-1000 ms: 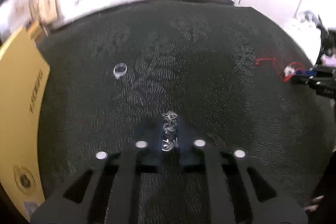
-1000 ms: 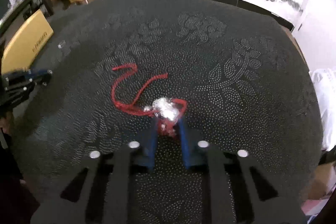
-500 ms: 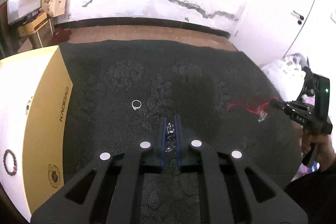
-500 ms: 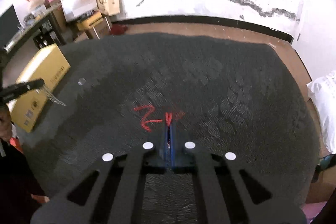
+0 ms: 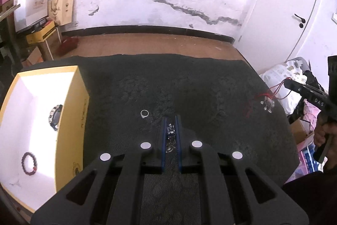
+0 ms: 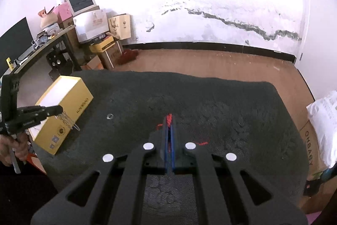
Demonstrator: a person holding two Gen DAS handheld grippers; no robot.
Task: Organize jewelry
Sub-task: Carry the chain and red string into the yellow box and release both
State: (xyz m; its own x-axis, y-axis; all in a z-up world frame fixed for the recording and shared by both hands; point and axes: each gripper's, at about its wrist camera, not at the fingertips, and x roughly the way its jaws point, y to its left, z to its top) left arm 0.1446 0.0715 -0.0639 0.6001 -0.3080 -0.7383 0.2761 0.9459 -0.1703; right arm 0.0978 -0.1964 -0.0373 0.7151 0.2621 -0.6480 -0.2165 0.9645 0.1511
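Both pieces lifted for transfer to box

Left gripper [image 5: 171,119] clamps the silver chain [image 5: 170,134]; right gripper [image 6: 169,119] clamps the red cord [image 6: 169,119], clear of the cloth [image 5: 210,81], yellow box [image 5: 71,119] far left.

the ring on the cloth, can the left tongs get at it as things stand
Probably not yet: the ring lies in the open with nothing over it, but the left tongs are shut on a silver chain, which needs dropping first.
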